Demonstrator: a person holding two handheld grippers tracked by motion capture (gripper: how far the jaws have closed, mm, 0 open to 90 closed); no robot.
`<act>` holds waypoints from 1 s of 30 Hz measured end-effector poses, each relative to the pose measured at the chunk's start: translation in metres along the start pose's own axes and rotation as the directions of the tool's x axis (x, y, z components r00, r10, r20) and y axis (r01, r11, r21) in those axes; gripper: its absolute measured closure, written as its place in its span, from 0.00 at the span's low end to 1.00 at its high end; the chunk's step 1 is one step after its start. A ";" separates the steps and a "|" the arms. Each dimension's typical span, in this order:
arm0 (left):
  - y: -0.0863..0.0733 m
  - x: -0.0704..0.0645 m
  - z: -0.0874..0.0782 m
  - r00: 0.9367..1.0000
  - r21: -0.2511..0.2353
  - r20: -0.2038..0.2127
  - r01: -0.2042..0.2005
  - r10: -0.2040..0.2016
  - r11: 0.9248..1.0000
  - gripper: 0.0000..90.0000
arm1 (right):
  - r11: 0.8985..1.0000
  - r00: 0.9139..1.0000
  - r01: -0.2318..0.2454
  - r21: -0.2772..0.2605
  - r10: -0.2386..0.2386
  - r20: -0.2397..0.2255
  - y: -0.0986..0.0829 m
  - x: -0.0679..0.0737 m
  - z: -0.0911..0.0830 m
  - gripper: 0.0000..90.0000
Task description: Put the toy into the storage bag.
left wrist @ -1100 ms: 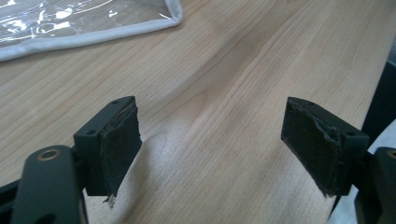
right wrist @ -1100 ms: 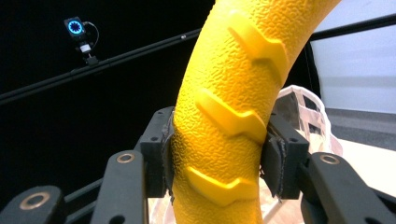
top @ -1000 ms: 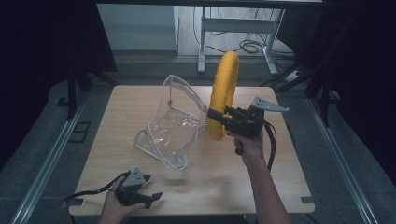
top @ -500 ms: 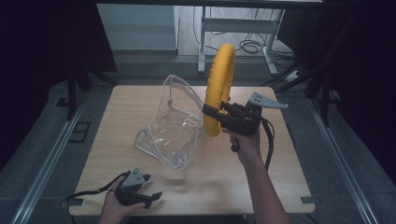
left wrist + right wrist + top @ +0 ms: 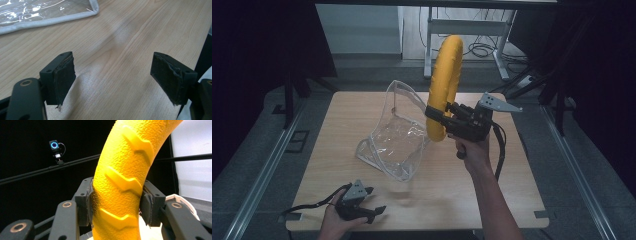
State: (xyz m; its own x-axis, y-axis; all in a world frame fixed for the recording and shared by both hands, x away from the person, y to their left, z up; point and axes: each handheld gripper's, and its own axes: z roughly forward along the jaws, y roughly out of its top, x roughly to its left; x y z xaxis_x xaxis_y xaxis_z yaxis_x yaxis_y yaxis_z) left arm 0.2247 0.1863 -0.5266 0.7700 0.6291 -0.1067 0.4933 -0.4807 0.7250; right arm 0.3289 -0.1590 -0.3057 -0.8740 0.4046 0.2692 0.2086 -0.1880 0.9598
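A large yellow ring (image 5: 444, 82) with raised chevron treads stands on edge in the air above the table. My right gripper (image 5: 433, 114) is shut on its lower part, and the right gripper view shows both pads pressed into the yellow ring (image 5: 122, 182). A clear plastic pouch (image 5: 397, 135) with a white hem stands partly open on the wooden table (image 5: 492, 185), just left of the ring. My left gripper (image 5: 374, 212) rests low at the table's front left edge, open with nothing between its fingers (image 5: 62, 77). The pouch's corner (image 5: 50, 12) lies ahead of it.
Bare wood spreads between the pouch and the front edge. Behind the table stands a white metal frame (image 5: 467, 27) with cables on the floor. A small camera with a lit blue ring (image 5: 54, 145) hangs on a dark rail. Dark curtains flank both sides.
My right gripper has lifted the yellow ring and carried it left, closer to the pouch's opening. The left gripper has stayed in place.
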 end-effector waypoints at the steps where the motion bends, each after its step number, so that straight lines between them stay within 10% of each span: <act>1: 0.000 0.000 0.000 1.000 0.001 -0.002 -0.003 0.003 1.000 0.22 | 1.000 1.000 0.006 -0.003 -0.006 -0.008 0.002 0.002 0.002 0.57; 30: 0.000 0.000 0.001 1.000 0.004 0.001 -0.001 0.001 1.000 0.22 | 0.999 0.993 0.037 -0.018 -0.039 -0.108 0.019 0.026 0.031 0.57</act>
State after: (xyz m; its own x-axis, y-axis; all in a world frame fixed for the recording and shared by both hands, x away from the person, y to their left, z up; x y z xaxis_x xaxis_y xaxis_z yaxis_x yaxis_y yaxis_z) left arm 0.2243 0.1859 -0.5273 0.7708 0.6280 -0.1071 0.4944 -0.4837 0.7222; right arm 0.3233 -0.1246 -0.2783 -0.9238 0.3125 0.2212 0.1679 -0.1887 0.9676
